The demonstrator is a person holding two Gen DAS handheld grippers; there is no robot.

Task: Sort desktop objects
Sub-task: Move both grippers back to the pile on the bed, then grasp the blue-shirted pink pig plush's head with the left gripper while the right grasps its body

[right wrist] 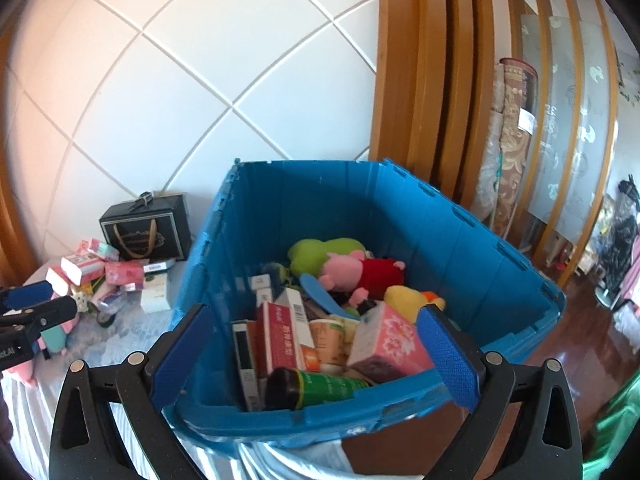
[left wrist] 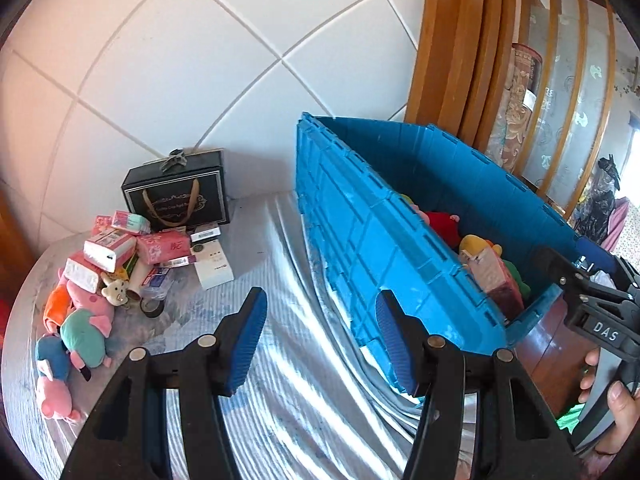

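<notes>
A blue crate (left wrist: 384, 240) stands on the right of the cloth-covered table (left wrist: 280, 380). Inside the crate (right wrist: 440, 216) lie a pink and red plush pig (right wrist: 360, 272), a pink tissue box (right wrist: 390, 344), a green bottle (right wrist: 320, 388) and several small boxes. On the table's left is a pile of pink tissue packs (left wrist: 164, 249), plush toys (left wrist: 86, 336) and a white box (left wrist: 212, 268). My left gripper (left wrist: 320, 336) hangs open and empty over the cloth between pile and crate. My right gripper (right wrist: 316, 356) is open and empty above the crate's near rim.
A black gift box (left wrist: 176, 196) stands against the tiled wall behind the pile. A tape roll (left wrist: 152, 308) lies at the pile's front. A wooden door frame (left wrist: 452, 60) rises behind the crate. Dark wood floor (right wrist: 580, 340) lies beyond the table's right edge. A hand (left wrist: 616, 412) holds the right gripper.
</notes>
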